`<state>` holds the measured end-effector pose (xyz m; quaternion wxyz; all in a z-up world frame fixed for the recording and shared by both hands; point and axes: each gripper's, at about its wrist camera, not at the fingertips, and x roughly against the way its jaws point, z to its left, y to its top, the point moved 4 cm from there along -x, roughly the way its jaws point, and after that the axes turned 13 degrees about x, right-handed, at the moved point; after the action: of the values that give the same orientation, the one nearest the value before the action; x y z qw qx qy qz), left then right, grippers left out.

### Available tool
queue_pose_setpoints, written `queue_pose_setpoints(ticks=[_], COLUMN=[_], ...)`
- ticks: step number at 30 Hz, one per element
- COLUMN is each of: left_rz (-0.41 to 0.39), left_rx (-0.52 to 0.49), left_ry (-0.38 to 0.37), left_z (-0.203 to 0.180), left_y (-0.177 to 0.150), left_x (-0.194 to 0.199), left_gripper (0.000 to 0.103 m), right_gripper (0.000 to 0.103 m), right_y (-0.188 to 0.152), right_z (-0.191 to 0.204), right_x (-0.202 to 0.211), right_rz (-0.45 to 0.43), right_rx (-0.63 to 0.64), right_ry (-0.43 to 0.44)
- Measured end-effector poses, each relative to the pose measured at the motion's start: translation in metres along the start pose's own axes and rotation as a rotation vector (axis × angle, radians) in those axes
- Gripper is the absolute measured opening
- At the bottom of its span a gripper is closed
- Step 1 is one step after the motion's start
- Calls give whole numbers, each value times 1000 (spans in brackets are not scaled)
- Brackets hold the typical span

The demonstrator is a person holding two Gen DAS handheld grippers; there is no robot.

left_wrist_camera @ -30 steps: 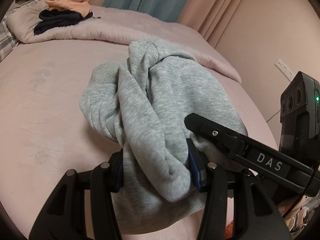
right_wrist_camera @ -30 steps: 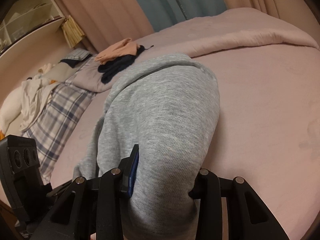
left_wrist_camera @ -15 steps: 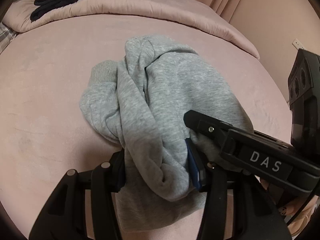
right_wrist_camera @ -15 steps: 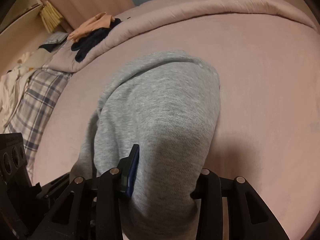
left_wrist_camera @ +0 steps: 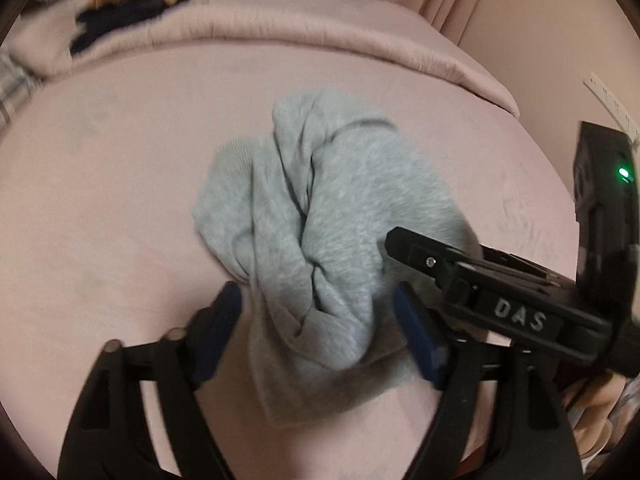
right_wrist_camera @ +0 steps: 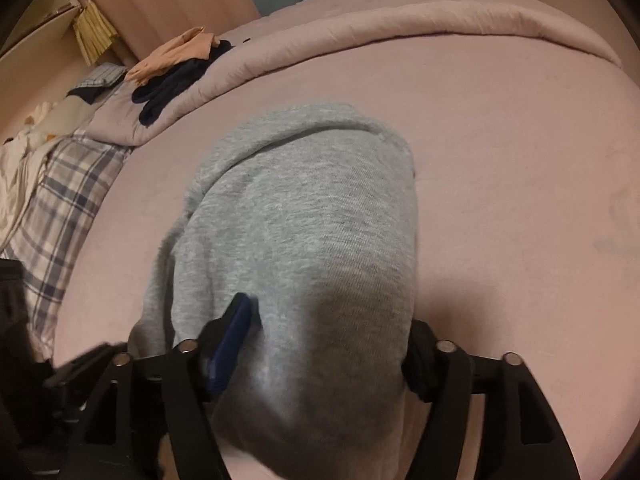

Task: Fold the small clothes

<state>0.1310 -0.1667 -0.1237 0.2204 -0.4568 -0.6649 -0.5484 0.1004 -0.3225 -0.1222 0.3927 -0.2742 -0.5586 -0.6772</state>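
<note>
Grey sweatshirt bunched on pink bed; orange-navy clothes pile beyond.

left gripper jaws spread off grey sweatshirt

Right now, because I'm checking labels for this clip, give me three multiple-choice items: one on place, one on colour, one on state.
1. Where does the dark navy garment lie?
A. on the rolled pink quilt
B. on the plaid sheet
C. on the floor

2. What colour are the left gripper finger pads?
A. red
B. blue
C. white

3. How does the left gripper stand at the grey knit sweatshirt?
A. clamped shut on it
B. open, a finger on either side of it
C. far away from it

Answers: 1 A, it lies on the quilt under a peach garment. 2 B, both pads show blue. 3 B, the pads stand clear of the cloth.
</note>
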Motion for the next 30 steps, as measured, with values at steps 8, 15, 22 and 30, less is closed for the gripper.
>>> queue_pose_setpoints(ticks=[8, 15, 22, 30], left_rz=[-126, -229, -205, -172], left_rx=[-9, 69, 131, 149], left_ry=[-49, -66, -14, 41], left_z=[-8, 5, 28, 42], left_y=[5, 4, -10, -22], left_x=[70, 113, 110, 102], left_gripper=[102, 103, 103, 103], right_gripper=[89, 96, 96, 96], right_y=[13, 15, -1, -11], right_z=[10, 22, 28, 39], right_x=[55, 110, 122, 119], right_rz=[-140, -264, -281, -261], right_rx=[29, 71, 58, 79], right_ry=[-72, -130, -196, -230])
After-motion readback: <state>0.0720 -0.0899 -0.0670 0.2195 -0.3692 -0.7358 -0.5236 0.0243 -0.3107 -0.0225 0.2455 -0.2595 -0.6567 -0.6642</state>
